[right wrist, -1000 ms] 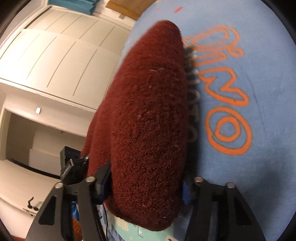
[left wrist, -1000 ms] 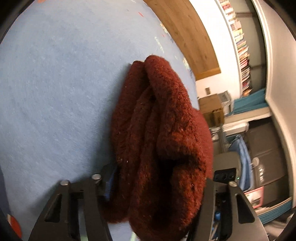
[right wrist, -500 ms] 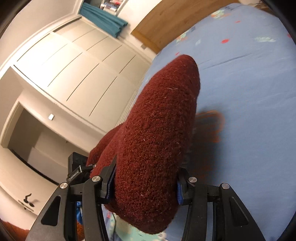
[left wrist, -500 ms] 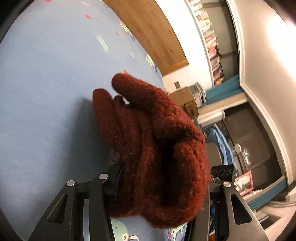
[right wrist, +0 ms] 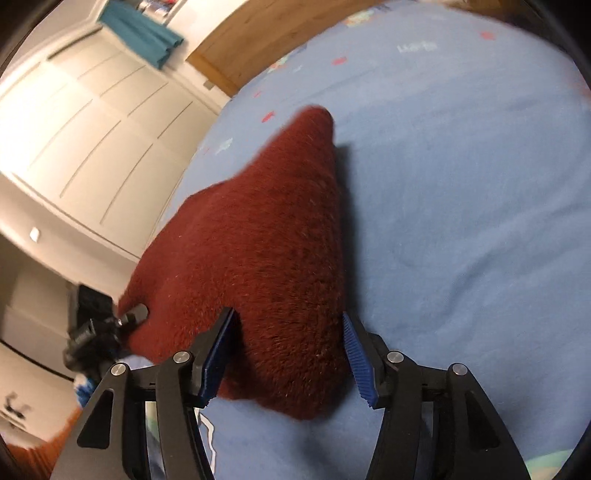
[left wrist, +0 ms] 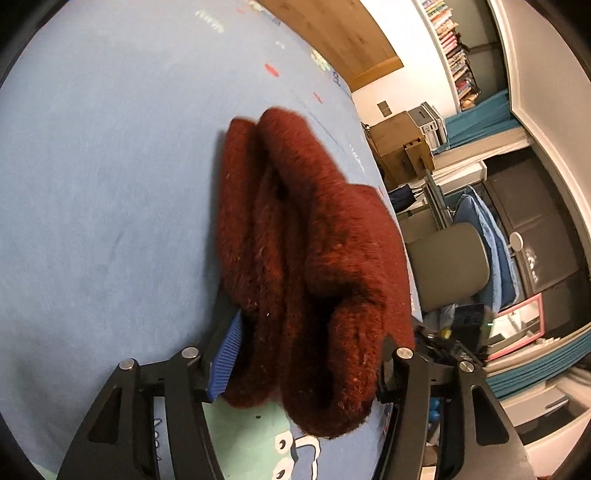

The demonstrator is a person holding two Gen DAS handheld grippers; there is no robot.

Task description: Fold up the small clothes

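Observation:
A dark red fuzzy knit garment [left wrist: 310, 258] lies bunched in thick folds on the blue bed sheet [left wrist: 110, 184]. My left gripper [left wrist: 306, 354] is shut on its near end, blue pads pressed into the folds. In the right wrist view the same garment [right wrist: 266, 251] stretches away as a broad red wedge over the sheet [right wrist: 461, 203]. My right gripper [right wrist: 288, 354] has its blue pads spread a little at the garment's sides, with a gap showing at the left pad. The left gripper [right wrist: 96, 332] shows at that view's left edge.
The bed's wooden headboard [left wrist: 332, 33] is at the far end. White wardrobe doors [right wrist: 92, 122] stand left of the bed. Right of the bed are a cardboard box [left wrist: 399, 144], a grey chair [left wrist: 447, 266], shelves and storage boxes. Printed figures mark the sheet near my left gripper [left wrist: 295, 446].
Both grippers have carried the garment across the bed and lowered it onto the sheet. The right gripper's pads have spread apart from the garment. The orange lettering has left the right view.

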